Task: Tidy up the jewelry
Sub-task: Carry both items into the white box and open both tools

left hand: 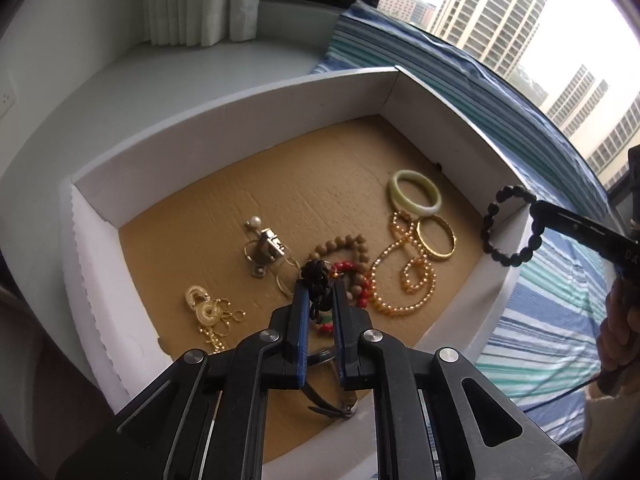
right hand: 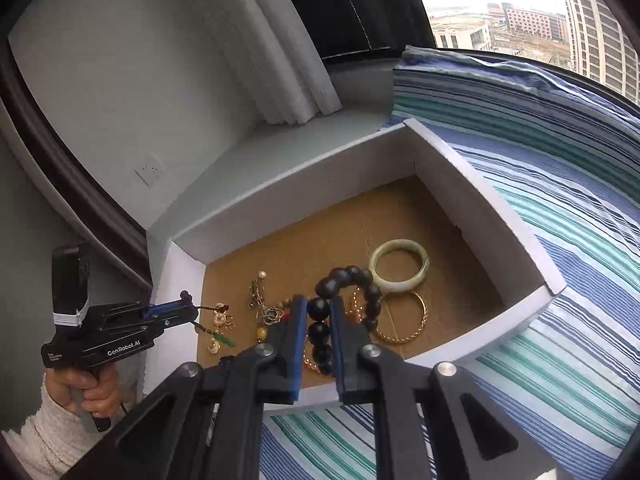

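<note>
A white box [left hand: 240, 100] with a brown cardboard floor holds jewelry: a pale jade bangle [left hand: 416, 193], a gold bangle [left hand: 436, 238], an amber bead necklace [left hand: 404, 276], a wooden bead bracelet [left hand: 344, 246], a pearl clip piece [left hand: 266, 246] and gold pendants [left hand: 208, 312]. My left gripper [left hand: 319, 288] is shut on a black knotted cord pendant [left hand: 316, 276] above the box floor. My right gripper [right hand: 319, 308] is shut on a black bead bracelet [right hand: 348, 292], held over the box's right wall in the left wrist view [left hand: 508, 224].
The box [right hand: 496, 216] sits on a blue and green striped cloth [right hand: 560, 200] beside a white window ledge [left hand: 200, 64]. White curtains [left hand: 192, 0] hang at the back. A window with tall buildings is behind.
</note>
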The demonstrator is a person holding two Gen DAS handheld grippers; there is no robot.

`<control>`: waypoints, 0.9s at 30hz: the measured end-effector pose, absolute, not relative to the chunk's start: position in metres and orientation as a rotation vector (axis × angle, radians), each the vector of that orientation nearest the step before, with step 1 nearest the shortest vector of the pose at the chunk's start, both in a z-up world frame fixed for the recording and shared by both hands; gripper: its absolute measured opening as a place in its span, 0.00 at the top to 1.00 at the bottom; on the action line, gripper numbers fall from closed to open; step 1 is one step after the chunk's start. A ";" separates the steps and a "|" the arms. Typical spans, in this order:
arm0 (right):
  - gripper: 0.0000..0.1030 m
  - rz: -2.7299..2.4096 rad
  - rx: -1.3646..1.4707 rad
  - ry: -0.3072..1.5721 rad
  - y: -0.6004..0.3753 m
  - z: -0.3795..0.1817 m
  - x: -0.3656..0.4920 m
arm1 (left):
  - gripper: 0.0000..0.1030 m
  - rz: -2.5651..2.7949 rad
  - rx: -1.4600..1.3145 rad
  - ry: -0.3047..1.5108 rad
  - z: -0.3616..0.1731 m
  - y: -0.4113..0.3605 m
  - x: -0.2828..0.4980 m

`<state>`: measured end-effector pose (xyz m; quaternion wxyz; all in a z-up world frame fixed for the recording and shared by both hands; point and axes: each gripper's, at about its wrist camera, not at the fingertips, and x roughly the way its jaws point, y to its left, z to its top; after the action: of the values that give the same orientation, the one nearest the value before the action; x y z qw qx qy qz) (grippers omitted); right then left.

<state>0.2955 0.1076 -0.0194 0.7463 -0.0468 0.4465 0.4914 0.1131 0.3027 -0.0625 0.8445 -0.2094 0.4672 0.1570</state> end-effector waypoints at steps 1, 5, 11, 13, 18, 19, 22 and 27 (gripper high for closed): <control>0.88 1.077 -0.124 1.003 0.119 -0.030 0.295 | 0.91 0.341 -0.440 0.991 -0.068 0.304 0.114; 0.86 1.123 -0.162 1.056 0.153 -0.059 0.285 | 0.88 0.387 -0.396 0.979 -0.073 0.299 0.112; 0.53 1.132 -0.148 0.968 0.151 -0.041 0.265 | 0.10 0.499 -0.284 0.857 -0.048 0.274 0.096; 0.43 1.092 -0.179 0.908 0.139 -0.029 0.255 | 0.01 0.548 -0.239 0.810 -0.038 0.262 0.092; 0.25 1.000 -0.278 0.814 0.116 -0.014 0.234 | 0.01 0.651 -0.281 0.767 -0.023 0.245 0.078; 0.25 0.990 -0.300 0.796 0.113 -0.013 0.229 | 0.01 0.673 -0.290 0.756 -0.020 0.244 0.076; 0.25 0.957 -0.360 0.760 0.106 -0.011 0.219 | 0.01 0.706 -0.286 0.754 -0.013 0.236 0.069; 0.25 0.926 -0.409 0.734 0.104 -0.007 0.207 | 0.01 0.742 -0.256 0.781 -0.008 0.229 0.063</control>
<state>0.2070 0.1038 -0.0071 0.8108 -0.1914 0.3436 0.4334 0.0627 0.2286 -0.0077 0.8508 -0.1214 0.3707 0.3522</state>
